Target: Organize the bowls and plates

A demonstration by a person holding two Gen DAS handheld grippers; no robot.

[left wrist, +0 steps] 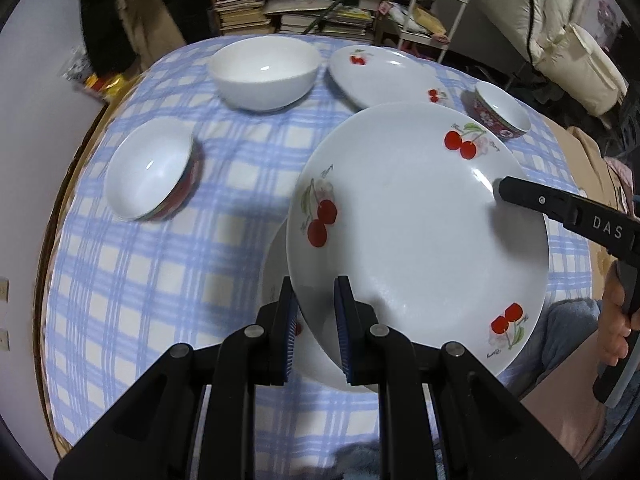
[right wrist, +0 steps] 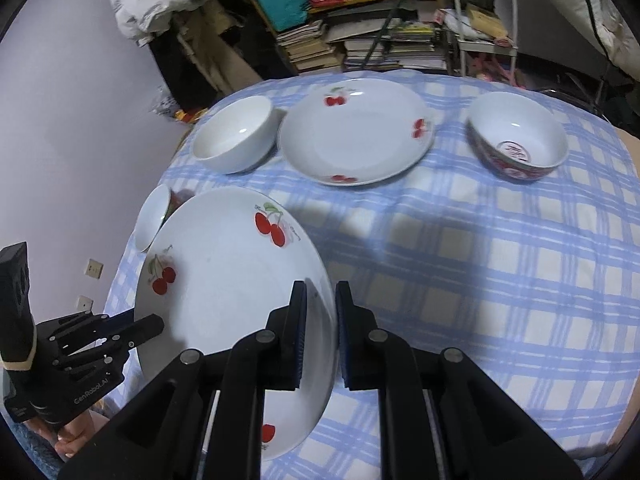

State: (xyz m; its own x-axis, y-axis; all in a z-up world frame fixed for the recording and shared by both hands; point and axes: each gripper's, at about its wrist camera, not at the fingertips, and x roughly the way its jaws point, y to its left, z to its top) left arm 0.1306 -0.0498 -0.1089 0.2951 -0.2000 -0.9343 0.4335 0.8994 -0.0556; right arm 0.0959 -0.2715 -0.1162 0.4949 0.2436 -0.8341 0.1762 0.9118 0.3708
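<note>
A big white plate with red cherries (left wrist: pixel 416 216) (right wrist: pixel 224 288) hangs tilted above the blue checked tablecloth (left wrist: pixel 160 280). My left gripper (left wrist: pixel 316 308) is shut on its near rim. My right gripper (right wrist: pixel 320 316) is shut on the opposite rim and reaches in from the right in the left wrist view (left wrist: pixel 506 192). The left gripper (right wrist: pixel 154 326) shows at the plate's left edge in the right wrist view. A second white rim (left wrist: pixel 280 280) peeks out beneath the held plate. On the cloth stand another cherry plate (left wrist: pixel 384 76) (right wrist: pixel 356 132) and a plain white bowl (left wrist: pixel 264 72) (right wrist: pixel 234 136).
Two red-patterned bowls sit on the cloth, one at the left (left wrist: pixel 152 168) (right wrist: pixel 154 216) and one at the far right (left wrist: pixel 500 114) (right wrist: pixel 518 140). Stacked books (right wrist: pixel 360 44) and a white cart (right wrist: pixel 484 12) stand behind the table. A person's hand (left wrist: pixel 612 320) grips the right tool.
</note>
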